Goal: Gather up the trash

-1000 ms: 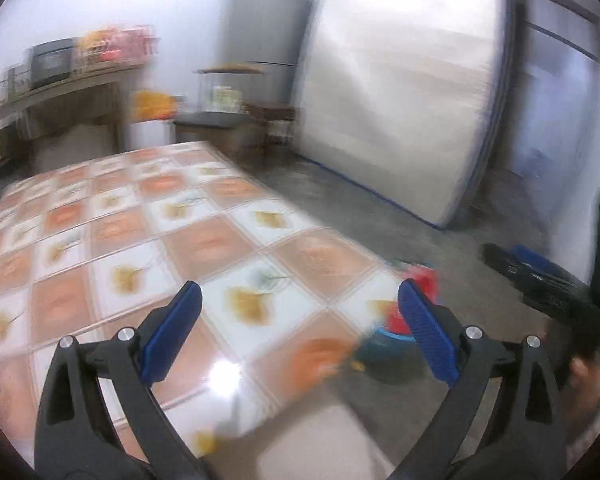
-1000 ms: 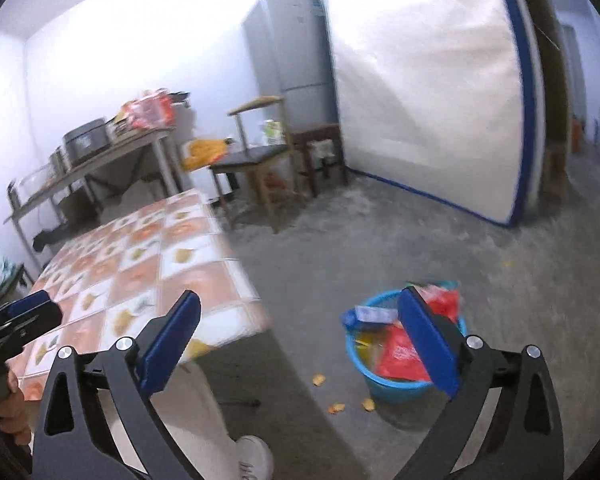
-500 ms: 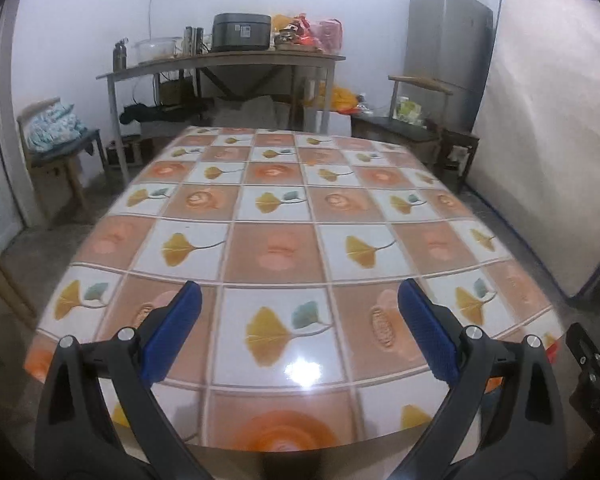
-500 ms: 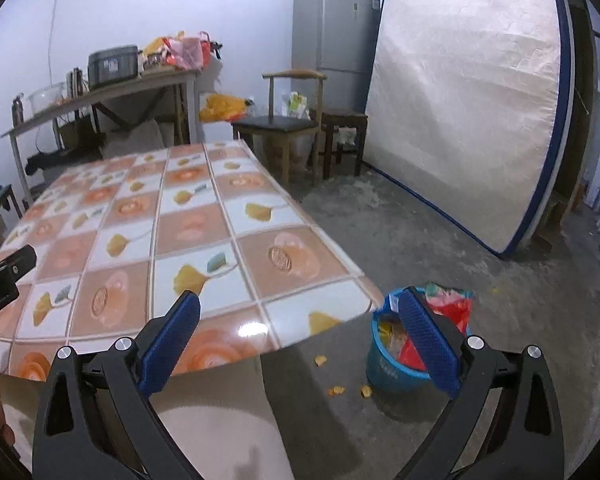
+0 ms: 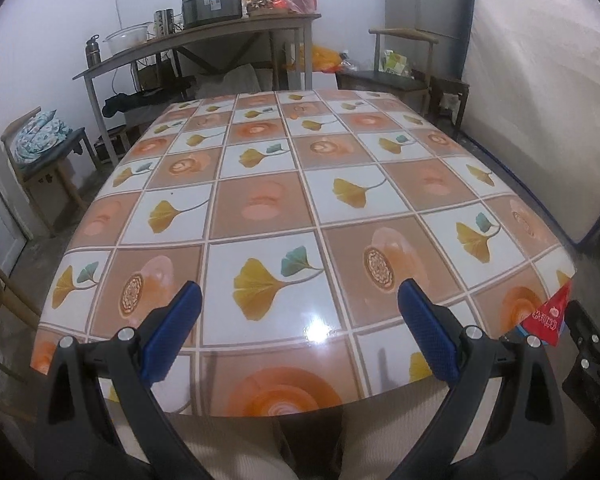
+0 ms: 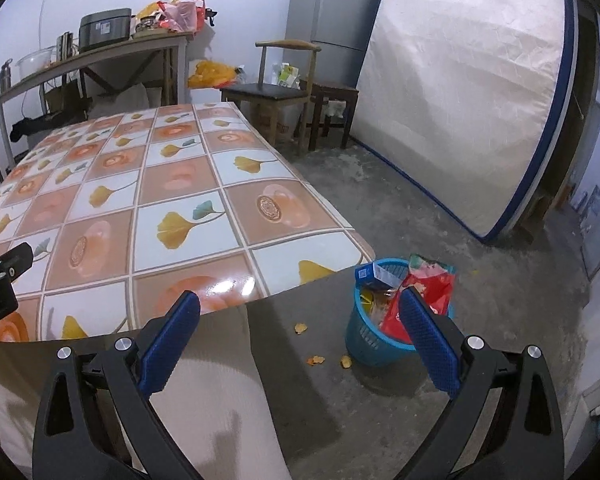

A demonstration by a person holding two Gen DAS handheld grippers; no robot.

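Scanning comes first in the left wrist view: the left hand-held gripper hangs over the near edge of the surface, its blue pads spread wide with nothing between them. The patterned cloth shows no litter, except perhaps a small orange speck near the far end, too small to identify. A red wrapper pokes up past the right corner, likely belonging to the bin below.

From the right wrist view, the right hand-held gripper is likewise wide open and empty, held above the floor beside the surface. The blue bin stands on the concrete, already stuffed with wrappers and a small blue box. A few orange scraps lie on the floor just beside it, apart from its base. Judging by this, the floor scraps are what remains; a low, steep approach with pads closing flat against the concrete would suit such thin pieces.
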